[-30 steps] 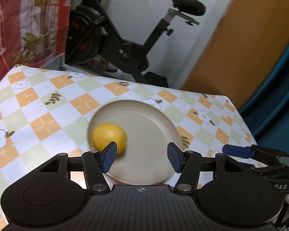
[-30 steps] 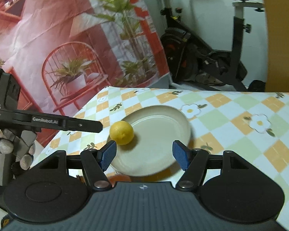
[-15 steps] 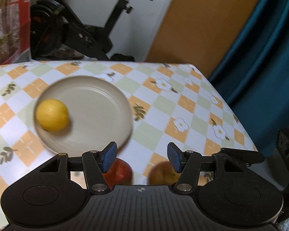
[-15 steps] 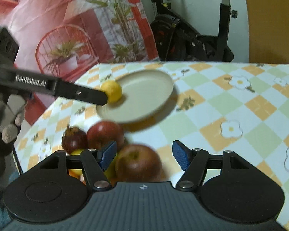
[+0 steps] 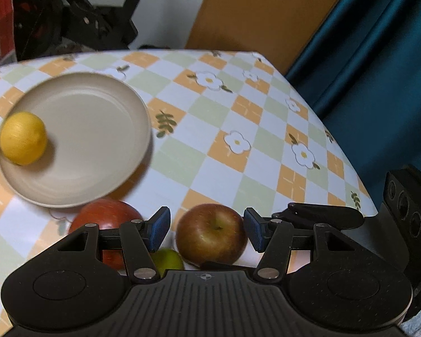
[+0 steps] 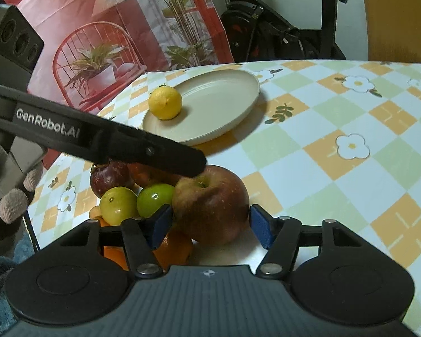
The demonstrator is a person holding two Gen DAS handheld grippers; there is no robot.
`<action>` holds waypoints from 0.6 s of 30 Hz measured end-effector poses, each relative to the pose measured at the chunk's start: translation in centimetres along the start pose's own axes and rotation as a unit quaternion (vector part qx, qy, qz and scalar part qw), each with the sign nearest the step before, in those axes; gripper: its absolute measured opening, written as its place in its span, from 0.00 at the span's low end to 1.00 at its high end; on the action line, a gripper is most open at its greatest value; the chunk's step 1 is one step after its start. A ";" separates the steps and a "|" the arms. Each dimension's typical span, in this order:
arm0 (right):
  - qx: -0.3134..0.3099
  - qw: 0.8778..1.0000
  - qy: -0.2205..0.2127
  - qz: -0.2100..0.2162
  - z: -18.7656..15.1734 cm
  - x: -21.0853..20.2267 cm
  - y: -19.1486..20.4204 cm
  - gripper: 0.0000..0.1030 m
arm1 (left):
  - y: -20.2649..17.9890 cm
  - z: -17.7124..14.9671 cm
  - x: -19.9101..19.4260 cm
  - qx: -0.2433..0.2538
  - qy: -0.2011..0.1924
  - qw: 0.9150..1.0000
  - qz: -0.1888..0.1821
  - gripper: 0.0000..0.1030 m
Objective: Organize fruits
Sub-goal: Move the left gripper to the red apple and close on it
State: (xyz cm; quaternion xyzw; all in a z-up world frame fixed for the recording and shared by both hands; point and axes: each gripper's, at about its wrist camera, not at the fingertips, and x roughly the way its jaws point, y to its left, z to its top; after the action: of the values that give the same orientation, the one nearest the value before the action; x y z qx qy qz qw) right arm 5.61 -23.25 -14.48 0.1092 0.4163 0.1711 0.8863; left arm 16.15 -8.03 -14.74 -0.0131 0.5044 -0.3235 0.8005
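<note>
The checkered bench point(image 6: 336, 129) carries a beige plate point(image 6: 219, 106) with a yellow lemon point(image 6: 165, 102) at its rim, and nearer the cameras a heap of fruit. The right claw point(image 6: 210, 224) has just been closing around the big red apple point(image 6: 210, 207), its blue pads at the apple's sides, though actual contact cannot be told. The left claw point(image 5: 207, 230) hangs released over that same apple, beside two green limes point(image 6: 154, 199).
</note>
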 end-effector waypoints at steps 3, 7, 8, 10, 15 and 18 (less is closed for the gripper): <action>0.017 1.000 -0.003 0.008 0.0 -0.1 -0.4 0.62 | 0.4 0.5 0.9 -0.017 0.021 1.000 -0.015 0.58; 0.037 0.999 -0.006 0.014 -0.1 -0.2 -0.7 0.61 | 0.4 1.2 2.0 -0.019 0.038 0.999 -0.009 0.58; 0.040 0.999 -0.006 0.015 -0.1 -0.2 -0.7 0.61 | 0.4 1.2 2.2 -0.017 0.041 0.999 -0.008 0.58; 0.046 0.999 -0.007 0.015 -0.2 -0.1 -0.7 0.61 | 0.3 1.3 2.3 -0.014 0.045 0.999 -0.010 0.58; 0.058 0.998 -0.007 0.014 -0.3 -0.2 -0.7 0.61 | -0.1 1.3 2.4 -0.003 0.047 0.999 -0.005 0.58; 0.069 0.998 -0.005 0.016 -0.2 -0.1 -0.9 0.61 | -0.2 1.4 2.5 -0.002 0.048 0.999 -0.004 0.58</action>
State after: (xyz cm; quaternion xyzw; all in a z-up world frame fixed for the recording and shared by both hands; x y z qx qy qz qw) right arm 5.54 -24.07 -14.84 0.1773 0.4210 0.1559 0.8758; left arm 17.91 -9.90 -16.00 -0.0013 0.5426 -0.3255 0.7744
